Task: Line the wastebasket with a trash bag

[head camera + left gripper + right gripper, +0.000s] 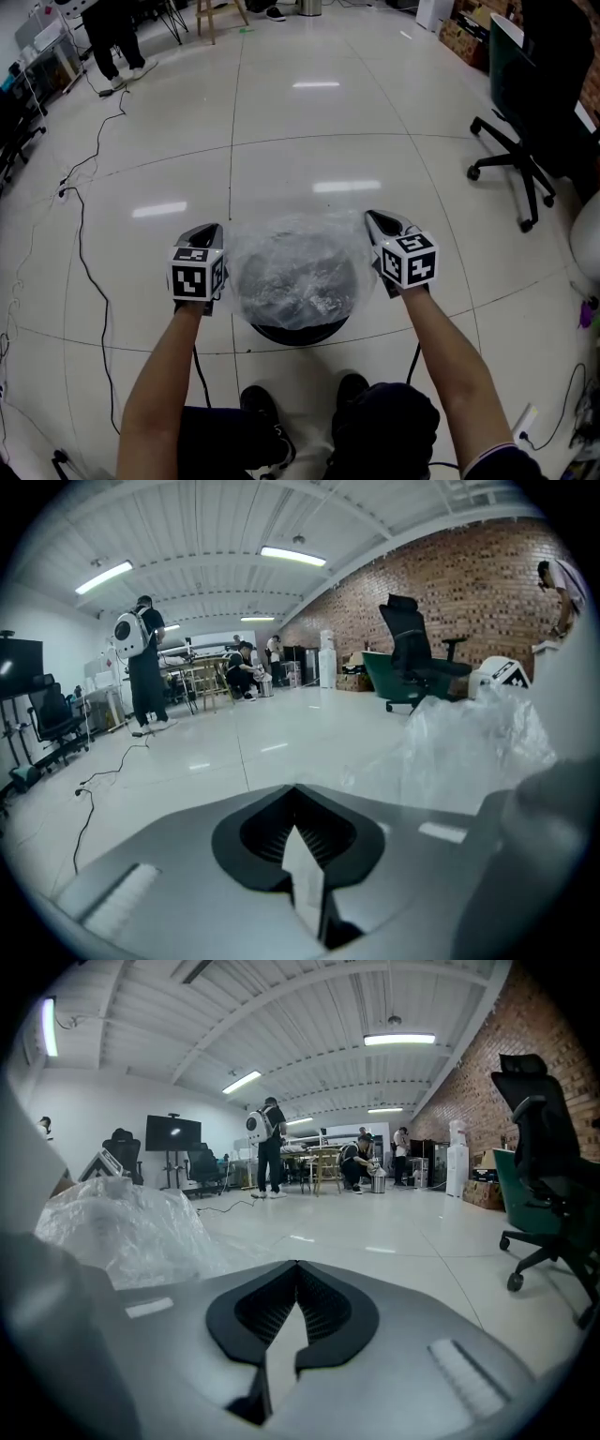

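Observation:
A round black wastebasket [300, 334] stands on the floor right in front of the person's feet. A clear crinkled trash bag [295, 272] is spread over its mouth and hides the opening. My left gripper [208, 229] is at the bag's left edge and my right gripper [375, 218] at its right edge, with the film stretched between them. Both are shut, each with a thin strip of film pinched in its jaws. The left gripper view has the bag [473, 738] bunched to the right of the left gripper [298, 810]. The right gripper view has the bag [122, 1218] to the left of the right gripper [298, 1281].
A black office chair [525, 141] stands at the right. A cable [84, 253] runs over the tiled floor at the left. The person's shoes [267, 417] are just behind the basket. A standing person [117, 37] and a wooden stool [217, 19] are far off.

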Motion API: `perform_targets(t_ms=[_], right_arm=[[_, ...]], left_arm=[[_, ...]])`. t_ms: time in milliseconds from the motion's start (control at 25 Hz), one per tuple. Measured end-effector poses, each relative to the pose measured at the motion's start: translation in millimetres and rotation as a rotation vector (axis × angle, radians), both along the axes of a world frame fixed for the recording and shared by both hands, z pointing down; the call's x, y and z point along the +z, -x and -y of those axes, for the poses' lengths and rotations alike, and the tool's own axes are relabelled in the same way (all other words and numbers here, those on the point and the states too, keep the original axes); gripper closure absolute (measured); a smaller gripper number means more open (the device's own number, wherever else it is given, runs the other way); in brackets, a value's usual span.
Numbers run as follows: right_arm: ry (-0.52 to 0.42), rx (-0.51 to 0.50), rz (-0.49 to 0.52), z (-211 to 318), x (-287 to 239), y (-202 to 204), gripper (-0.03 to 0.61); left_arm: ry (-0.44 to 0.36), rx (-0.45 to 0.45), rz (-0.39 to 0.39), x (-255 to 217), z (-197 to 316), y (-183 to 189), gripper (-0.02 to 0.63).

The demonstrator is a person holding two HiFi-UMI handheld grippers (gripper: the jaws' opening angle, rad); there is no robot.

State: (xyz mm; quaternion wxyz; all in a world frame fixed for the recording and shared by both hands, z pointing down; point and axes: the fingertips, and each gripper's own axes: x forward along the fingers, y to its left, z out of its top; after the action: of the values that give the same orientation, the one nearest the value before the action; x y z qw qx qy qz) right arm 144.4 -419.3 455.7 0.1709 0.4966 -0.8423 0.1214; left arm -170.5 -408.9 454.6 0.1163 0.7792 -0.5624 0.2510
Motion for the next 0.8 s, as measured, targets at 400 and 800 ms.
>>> perform_targets(t_ms=[400,800], right_arm=[[0.098,0.002,-0.016,-13,50,-6,0.577],[0.164,-0.021,-0.034,-38,80,-11,0.578]], left_arm=[[0.156,0.012,-0.012,60,-18,9,0.603],[0.236,0.020,0.025,95,-46,10,0.603]])
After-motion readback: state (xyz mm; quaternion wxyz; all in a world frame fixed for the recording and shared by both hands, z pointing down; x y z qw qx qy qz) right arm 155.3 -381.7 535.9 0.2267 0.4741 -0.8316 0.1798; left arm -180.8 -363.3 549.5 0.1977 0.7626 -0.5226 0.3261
